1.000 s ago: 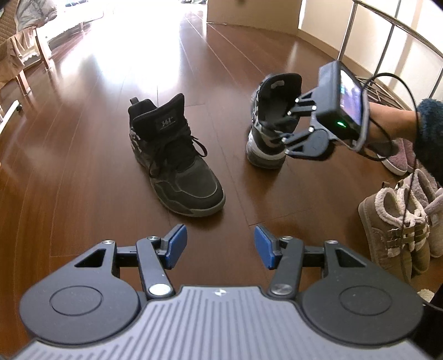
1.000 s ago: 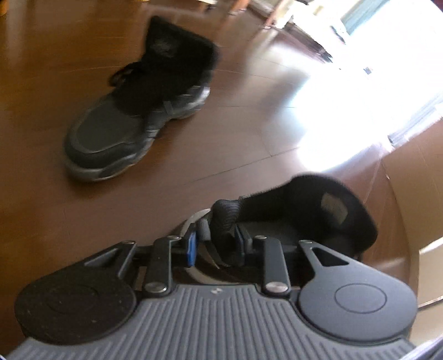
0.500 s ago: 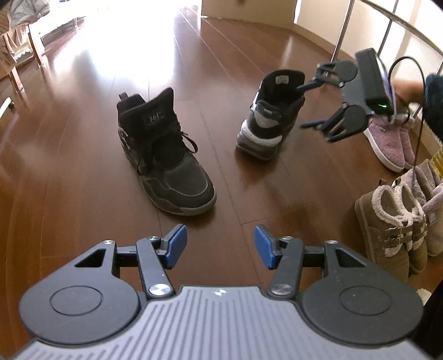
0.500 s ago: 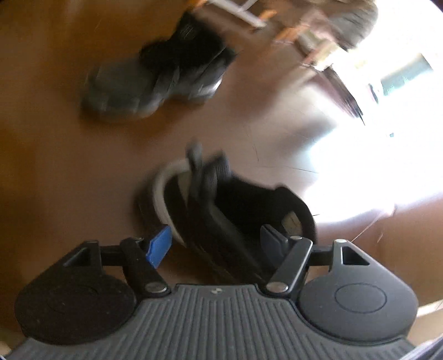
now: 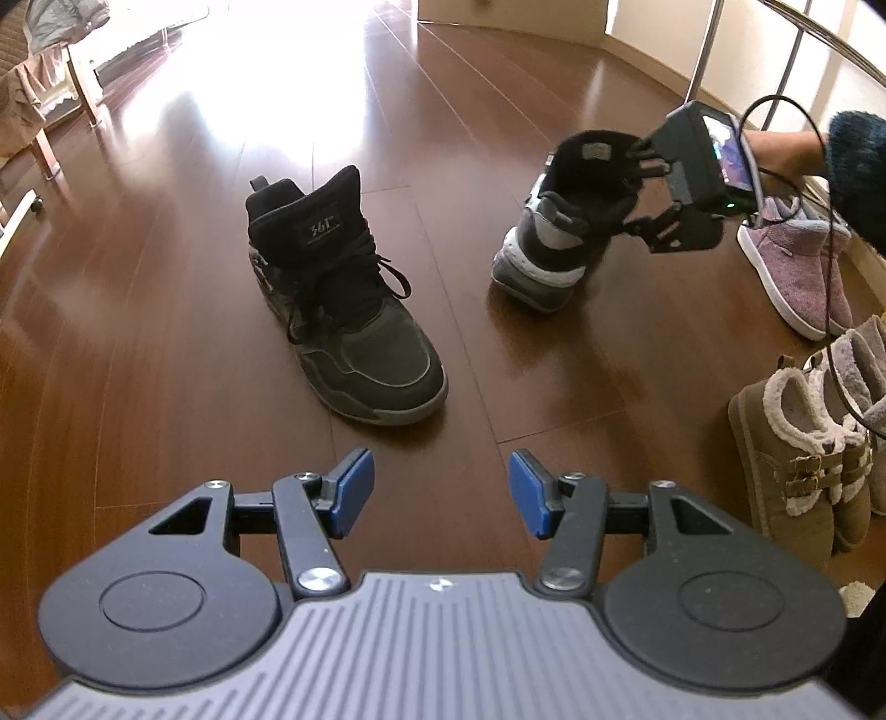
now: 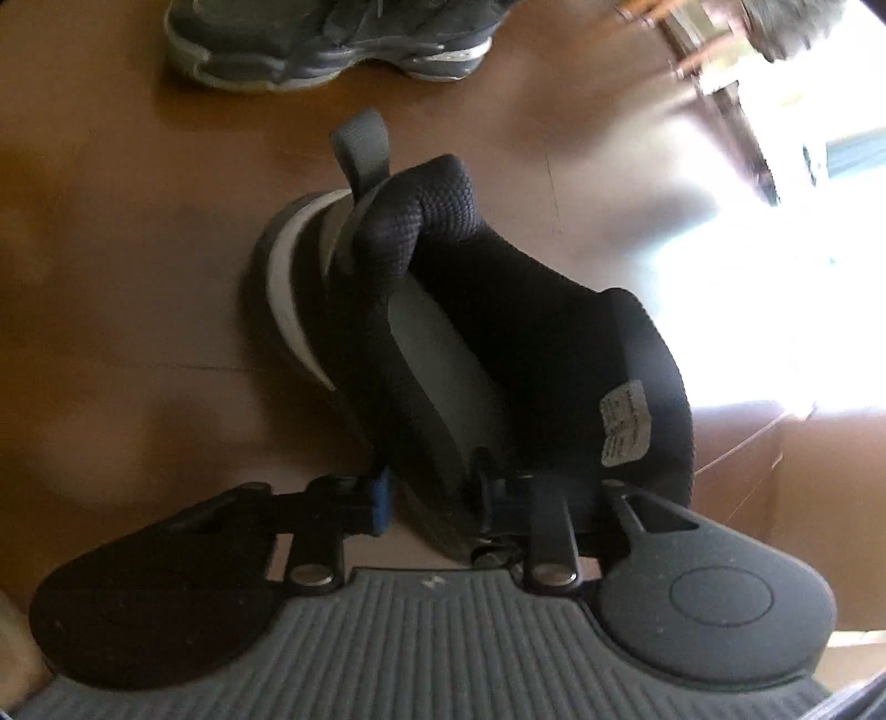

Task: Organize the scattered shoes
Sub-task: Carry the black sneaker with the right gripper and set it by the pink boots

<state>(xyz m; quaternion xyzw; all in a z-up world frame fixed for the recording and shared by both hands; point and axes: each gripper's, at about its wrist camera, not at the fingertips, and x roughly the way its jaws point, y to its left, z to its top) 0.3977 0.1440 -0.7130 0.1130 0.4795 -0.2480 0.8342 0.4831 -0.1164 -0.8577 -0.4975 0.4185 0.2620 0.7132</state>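
Observation:
A black high-top shoe (image 5: 343,310) stands on the wooden floor ahead of my left gripper (image 5: 440,493), which hovers open and empty short of its toe. To its right, a matching black shoe with a grey-white heel (image 5: 559,238) sits heel toward me. A hand holds my right gripper (image 5: 631,185) at that shoe's collar. In the right wrist view the right gripper (image 6: 434,498) is shut on the collar wall of the heel-striped shoe (image 6: 498,332), one finger outside and one inside. The other black shoe (image 6: 332,33) lies at the top edge.
Pink boots (image 5: 797,277) and brown fur-lined boots (image 5: 797,459) line the right side below a metal railing (image 5: 797,44). A cable hangs from the right gripper. Furniture legs (image 5: 50,138) stand far left, and a cardboard box (image 5: 509,11) at the back.
A second ago my right gripper held the heel-striped shoe, half a second ago it stood open beside it, and now it is shut on the collar again. The left gripper stayed open.

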